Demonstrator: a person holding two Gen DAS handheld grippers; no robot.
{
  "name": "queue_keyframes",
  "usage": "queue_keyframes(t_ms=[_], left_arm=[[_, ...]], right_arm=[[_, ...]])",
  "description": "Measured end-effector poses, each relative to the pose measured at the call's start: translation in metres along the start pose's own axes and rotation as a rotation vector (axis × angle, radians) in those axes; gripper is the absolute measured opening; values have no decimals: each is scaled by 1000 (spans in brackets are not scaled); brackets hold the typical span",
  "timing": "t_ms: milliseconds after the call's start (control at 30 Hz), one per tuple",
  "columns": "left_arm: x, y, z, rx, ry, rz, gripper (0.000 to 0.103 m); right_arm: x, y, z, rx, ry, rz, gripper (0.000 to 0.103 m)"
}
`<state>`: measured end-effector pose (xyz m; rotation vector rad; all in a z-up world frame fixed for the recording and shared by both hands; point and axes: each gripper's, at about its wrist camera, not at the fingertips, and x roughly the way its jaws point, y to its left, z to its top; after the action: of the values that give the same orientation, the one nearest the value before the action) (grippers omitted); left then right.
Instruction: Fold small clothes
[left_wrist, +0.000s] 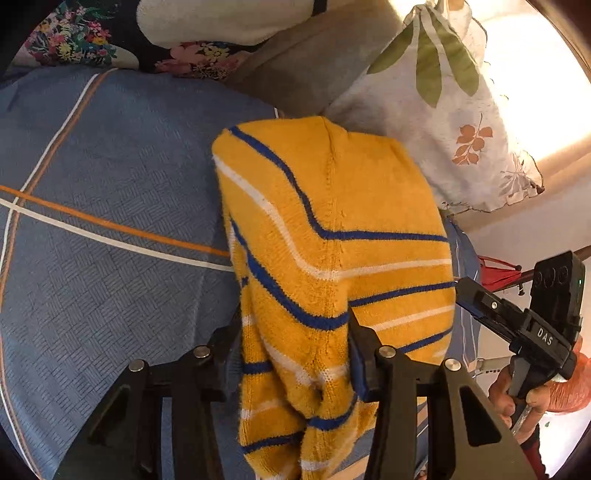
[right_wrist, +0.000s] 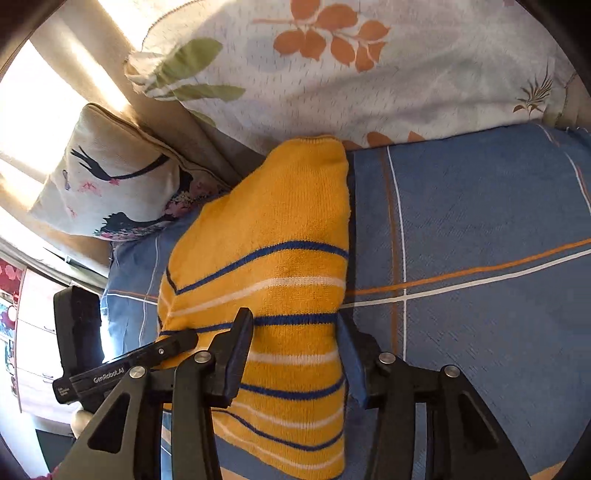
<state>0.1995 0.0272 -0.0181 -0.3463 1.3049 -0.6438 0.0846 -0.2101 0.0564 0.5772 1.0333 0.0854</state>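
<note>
Dead centre on the blue bedspread (left_wrist: 110, 177): a yellow knit garment (left_wrist: 332, 229) with blue and white stripes, bunched up and lifted rather than lying flat, far end reaching toward 12 o'clock and just about meeting the leaf-print pillow (left_wrist: 443, 122). Left gripper (left_wrist: 295, 354) at 6 o'clock in its own view, fingers (left_wrist: 360, 354) spread on either side of a thick wad of the knit, looks pinched between them, though hard to say how tight since the fabric hides the left pad. Right gripper (right_wrist: 295, 350) also at 6 o'clock in its view, jaws set wide around the striped end of the same garment (right_wrist: 280, 266), blue pad (right_wrist: 349, 363) pressed against the cloth edge on the right side, black finger lying on top at the left. Other gripper body poking in at 8 o'clock there, fingertip resting on the knit. Off at 4 o'clock in the left view, the right gripper's handle held in a bare hand (left_wrist: 517, 398). Bird-print cushion (right_wrist: 110, 177) at 10 o'clock in the right view, leaning at the bed edge. Floral fabric (left_wrist: 74, 37) and a cream cushion (left_wrist: 221, 18) up around 11 to 12 o'clock in the left view.
</note>
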Motion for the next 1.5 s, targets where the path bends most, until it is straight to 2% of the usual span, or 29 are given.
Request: queue_keyframes(t_ms=[100,133,167,200,233,300,333,433,533,567,600,733,933,1033,1100,1167,1233,1300,1367,1500], left_arm=[[-27,3,-3,-30,-36,-39,45],[-40,2,-4,-28,-59,-36,44],[-51,0,-6,-27,-77,-48,43],[-60,-1,-8,-29,-91,-71,43],[-67,-4,-10,-33,-99,-98,43],[-66,-13,-7,-26,-94,-129,43],[-62,-17,-5,-9,-80,-129,43],[-36,-30,7,30,-49,-21,43],[-7,-15,22,12,-3,118,43],[0,-7,26,-4,11,128,45],[7,-4,29,-11,20,133,51],[10,0,40,45,4,179,55],[18,-14,63,144,-15,276,56],[23,-15,72,175,-14,305,57],[25,-11,77,167,-19,324,69],[22,-4,79,148,-20,299,69],[6,-1,75,123,-33,263,64],[-20,-8,65,124,-81,266,57],[-50,-22,49,147,-142,267,57],[-83,-53,13,217,-194,179,57]], right_arm=[[-25,16,-5,-93,-47,-7,51],[-29,26,-8,-134,-50,-7,49],[-33,33,-14,-173,-48,3,42],[-35,39,-20,-204,-36,22,34],[-33,46,-29,-233,-11,46,31],[-16,62,-44,-284,54,78,31],[-4,71,-47,-308,81,66,31],[34,79,-59,-326,151,62,31],[64,83,-66,-301,190,70,32],[70,85,-68,-294,191,68,33],[73,86,-70,-290,186,62,33],[68,99,-82,-341,154,-18,34],[40,110,-105,-410,174,-76,38],[15,103,-99,-374,102,-104,38],[1,94,-90,-332,41,-138,38],[-6,82,-79,-289,-3,-166,38],[-3,73,-74,-271,-9,-210,38],[3,68,-77,-289,-1,-252,38],[11,65,-81,-306,21,-259,38],[15,53,-94,-322,51,-241,40]])
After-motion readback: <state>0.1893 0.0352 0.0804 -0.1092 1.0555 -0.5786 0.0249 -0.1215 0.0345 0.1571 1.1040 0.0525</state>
